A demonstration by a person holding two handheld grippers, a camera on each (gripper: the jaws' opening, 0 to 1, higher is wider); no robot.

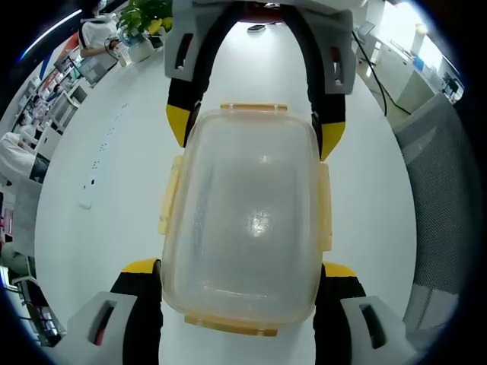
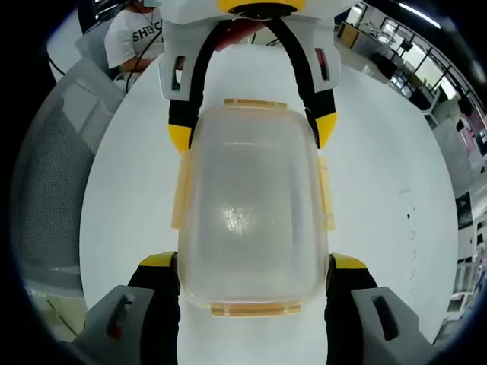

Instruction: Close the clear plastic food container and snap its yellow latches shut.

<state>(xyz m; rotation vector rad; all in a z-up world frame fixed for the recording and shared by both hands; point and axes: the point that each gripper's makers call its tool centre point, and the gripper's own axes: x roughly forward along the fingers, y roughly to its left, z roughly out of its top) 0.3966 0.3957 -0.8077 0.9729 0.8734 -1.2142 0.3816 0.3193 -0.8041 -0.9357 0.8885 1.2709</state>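
The clear plastic food container (image 1: 247, 220) lies flat on the white table (image 1: 99, 228) with its lid on. Yellow latches (image 1: 169, 199) run along its sides and ends, and the side ones stick out a little. My left gripper (image 1: 240, 268) straddles the near end, jaws wide apart, yellow tips right at the container's sides. From the opposite end my right gripper (image 1: 255, 129) straddles the far corners the same way. In the right gripper view the container (image 2: 251, 213) sits between the right gripper (image 2: 253, 262) at the bottom and the left gripper (image 2: 251, 131) at the top.
A grey mesh chair (image 1: 445, 198) stands at the table's edge, seen also as the chair (image 2: 46, 190) in the right gripper view. A potted plant (image 1: 144, 19) sits at the far end. A person in a white shirt (image 2: 137, 34) sits beyond the table. Desks line the room's edge.
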